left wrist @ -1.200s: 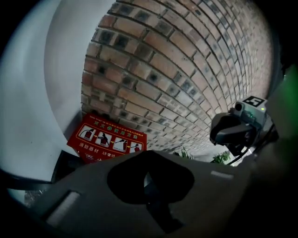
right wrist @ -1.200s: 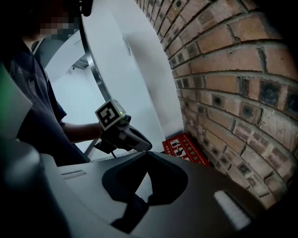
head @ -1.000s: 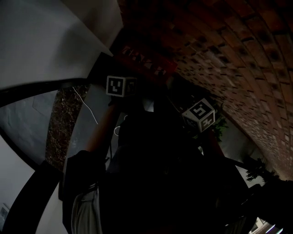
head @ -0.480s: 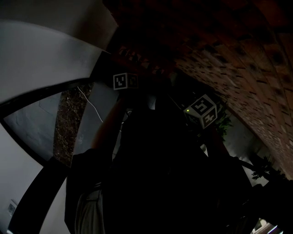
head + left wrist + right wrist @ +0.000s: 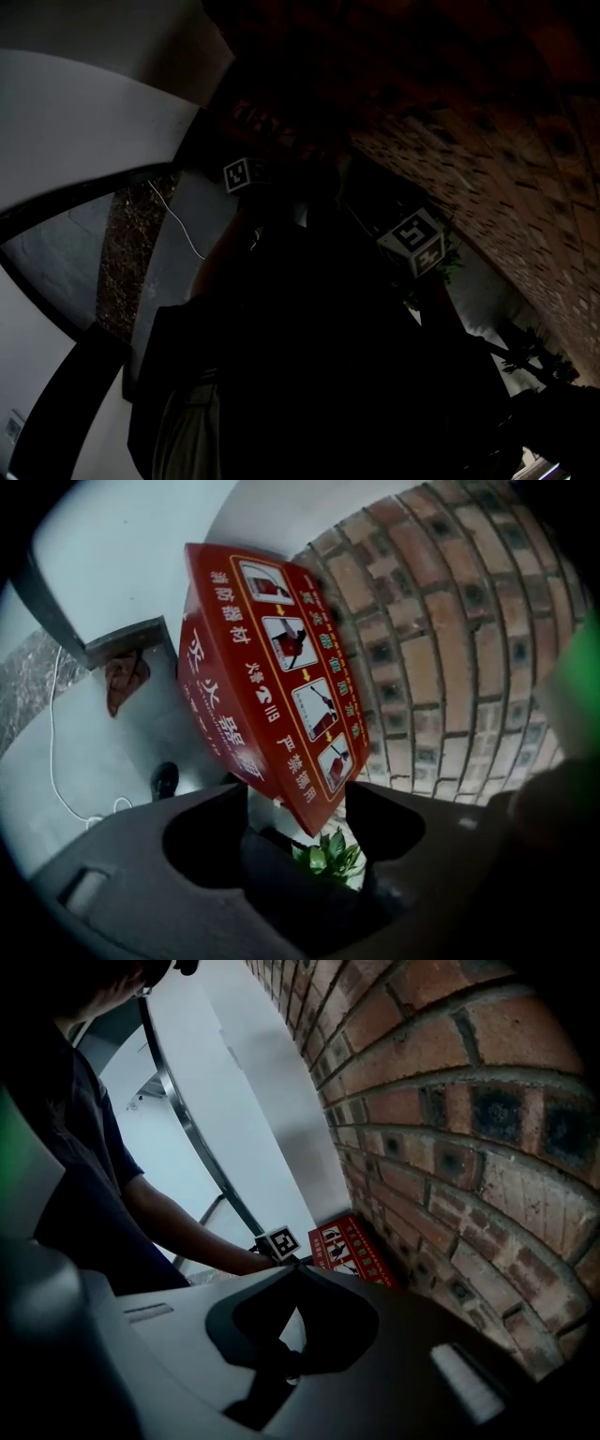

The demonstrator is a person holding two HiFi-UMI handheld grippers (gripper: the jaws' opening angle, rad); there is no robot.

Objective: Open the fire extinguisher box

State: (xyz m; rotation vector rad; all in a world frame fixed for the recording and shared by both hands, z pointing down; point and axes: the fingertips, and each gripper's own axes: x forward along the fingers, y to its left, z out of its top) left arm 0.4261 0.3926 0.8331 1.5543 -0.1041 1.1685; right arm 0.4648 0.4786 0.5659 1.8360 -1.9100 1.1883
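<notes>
Left gripper view: left tongs (image 5: 296, 797) spread before the red fire extinguisher box (image 5: 272, 667); right tongs (image 5: 293, 1266) pressed together.

fire extinguisher box (image 5: 272, 667): lower edge behind left gripper (image 5: 298, 803) tongs | head view: box lost in shadow

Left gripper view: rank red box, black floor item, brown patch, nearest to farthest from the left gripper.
1. Red box: its corner sits between the left gripper's open jaws.
2. Black floor item: just left of the jaws.
3. Brown patch: farther left, by the dark ledge.
</notes>
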